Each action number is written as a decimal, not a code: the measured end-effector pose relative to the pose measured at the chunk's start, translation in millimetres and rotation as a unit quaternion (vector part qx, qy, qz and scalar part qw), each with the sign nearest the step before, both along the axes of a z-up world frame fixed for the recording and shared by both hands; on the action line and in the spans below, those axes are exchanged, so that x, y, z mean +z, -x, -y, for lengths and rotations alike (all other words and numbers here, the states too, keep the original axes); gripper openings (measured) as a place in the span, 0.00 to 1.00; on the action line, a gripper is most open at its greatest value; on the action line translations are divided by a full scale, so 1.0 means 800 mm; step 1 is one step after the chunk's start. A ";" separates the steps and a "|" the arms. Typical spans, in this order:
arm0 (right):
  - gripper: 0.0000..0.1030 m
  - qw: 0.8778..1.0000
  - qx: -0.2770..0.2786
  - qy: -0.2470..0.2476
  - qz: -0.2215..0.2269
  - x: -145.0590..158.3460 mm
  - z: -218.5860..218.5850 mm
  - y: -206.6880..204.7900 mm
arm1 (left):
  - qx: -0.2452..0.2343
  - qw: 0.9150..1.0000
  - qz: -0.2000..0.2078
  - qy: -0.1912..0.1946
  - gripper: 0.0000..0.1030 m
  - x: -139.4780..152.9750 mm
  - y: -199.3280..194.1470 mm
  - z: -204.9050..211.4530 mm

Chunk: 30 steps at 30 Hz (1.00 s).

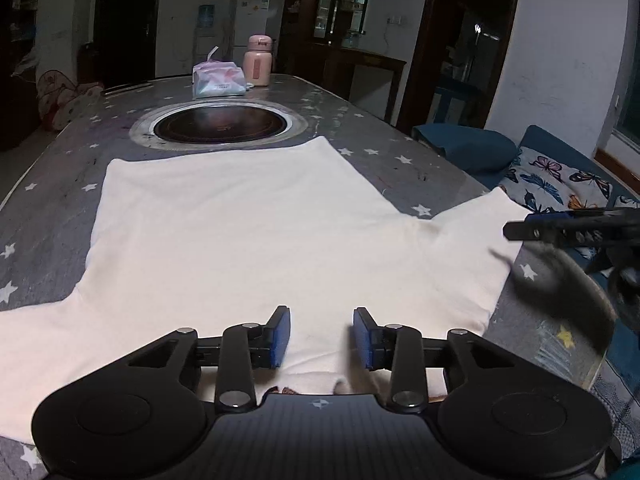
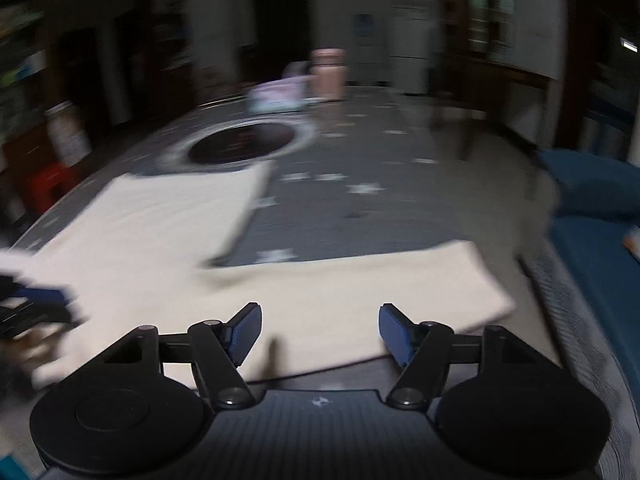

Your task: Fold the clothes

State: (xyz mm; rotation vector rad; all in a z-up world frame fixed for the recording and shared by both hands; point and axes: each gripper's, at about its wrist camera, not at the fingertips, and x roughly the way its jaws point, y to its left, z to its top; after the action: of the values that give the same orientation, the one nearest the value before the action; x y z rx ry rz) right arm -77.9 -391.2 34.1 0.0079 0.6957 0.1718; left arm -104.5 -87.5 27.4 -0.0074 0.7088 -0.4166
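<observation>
Pre-fold: shirt [image 1: 240, 232] flat on counter [image 1: 400, 160], left tool [image 1: 320, 336] at near collar, right tool [image 2: 320, 332] over right sleeve, both open & empty; next, pinch hold, fold inward.

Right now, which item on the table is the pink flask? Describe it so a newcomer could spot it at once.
Start at the round black cooktop sunk into the star-patterned table, beyond the white shirt. Just past it stand two things: the pink flask is the tall upright cylinder, to the right of the low, soft tissue pack.
</observation>
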 end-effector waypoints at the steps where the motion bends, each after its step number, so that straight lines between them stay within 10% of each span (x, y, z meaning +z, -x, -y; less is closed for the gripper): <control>1: 0.61 1.000 -0.023 0.001 0.000 -0.002 0.013 -0.005 | 0.001 1.000 0.003 0.002 0.44 0.003 -0.002 -0.001; 10: 0.55 0.989 -0.145 0.015 -0.006 -0.022 0.079 -0.027 | -0.008 1.000 0.006 0.000 0.53 0.009 -0.010 0.014; 21: 0.10 0.988 -0.151 0.008 0.004 -0.032 0.089 -0.032 | -0.036 0.999 0.004 -0.004 0.54 0.009 -0.006 0.042; 30: 0.05 0.988 -0.147 -0.012 0.039 -0.010 0.099 -0.022 | -0.059 0.998 0.001 -0.014 0.56 0.005 -0.007 0.065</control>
State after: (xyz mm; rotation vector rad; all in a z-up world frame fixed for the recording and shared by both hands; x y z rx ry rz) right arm -60.3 -470.4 25.8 0.1247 0.6058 -0.1023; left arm -99.2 -139.8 31.3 0.0622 0.7152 -0.5201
